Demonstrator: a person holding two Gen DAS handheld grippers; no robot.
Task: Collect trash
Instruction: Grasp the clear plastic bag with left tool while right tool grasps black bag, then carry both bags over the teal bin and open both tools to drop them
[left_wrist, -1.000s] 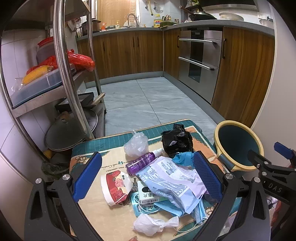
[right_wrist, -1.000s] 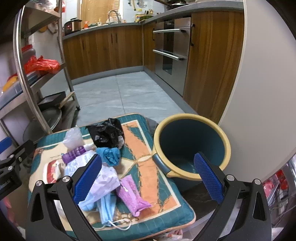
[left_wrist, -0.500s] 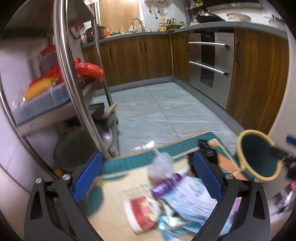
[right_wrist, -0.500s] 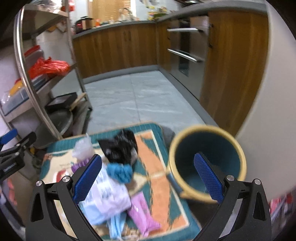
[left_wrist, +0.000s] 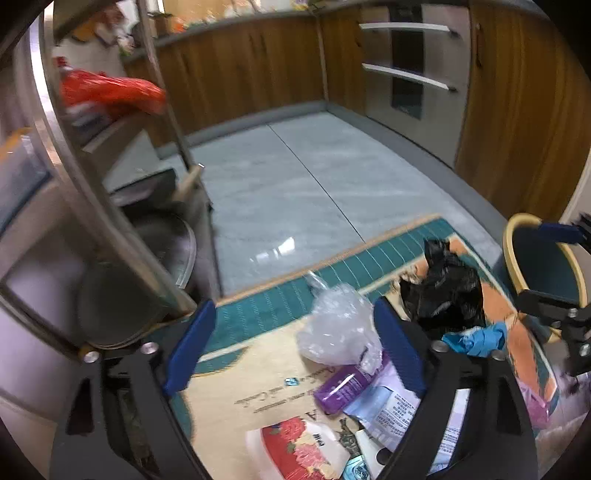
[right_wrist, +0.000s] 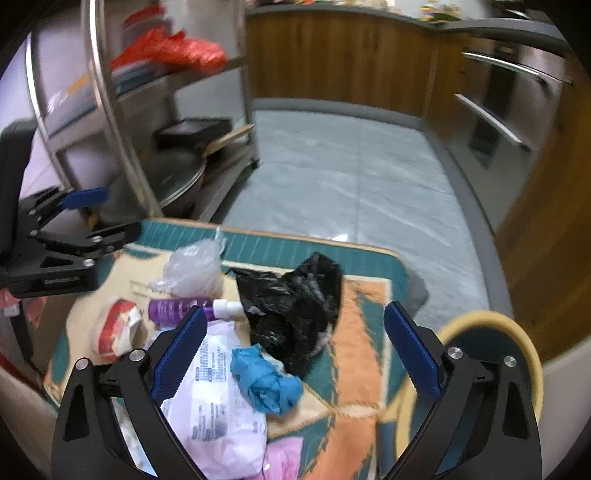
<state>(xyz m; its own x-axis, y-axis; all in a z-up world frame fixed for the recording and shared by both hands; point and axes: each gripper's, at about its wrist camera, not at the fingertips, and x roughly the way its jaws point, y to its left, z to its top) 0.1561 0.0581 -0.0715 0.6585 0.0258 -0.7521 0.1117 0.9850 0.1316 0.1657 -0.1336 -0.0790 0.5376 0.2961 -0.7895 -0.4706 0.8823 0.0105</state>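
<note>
The trash lies heaped on a patterned mat (left_wrist: 258, 306) with a teal border, and everything here is placed against the black plastic bag (right_wrist: 295, 295) crumpled near the mat's far edge. Just left of the black bag sits a clear crumpled bag (left_wrist: 338, 328); in front of that, a purple spray bottle (right_wrist: 184, 307) lies on its side with its white cap touching the black bag. A balled blue glove (right_wrist: 264, 380) rests right in front of the black bag, touching a white printed packet (right_wrist: 218, 406) that spreads toward the cameras. Further left of the bottle lies a red-and-white wrapper (left_wrist: 295, 448). A pink pouch (right_wrist: 284, 459) shows at the near edge, partly cut off. To the right of the black bag, off the mat, stands a teal bin with a yellow rim (right_wrist: 480, 317) — its mouth faces up.

The left hand-held gripper (left_wrist: 291, 349) hovers over the clear bag, jaws closing; the bag sits between the blue pads but they do not press on it. The right hand-held gripper (right_wrist: 295, 354) stands wide apart above the blue glove and the black bag — holding nothing. A steel shelf rack (right_wrist: 107, 110) stands well left of the black bag, on the tiled floor (left_wrist: 295, 184)
</note>
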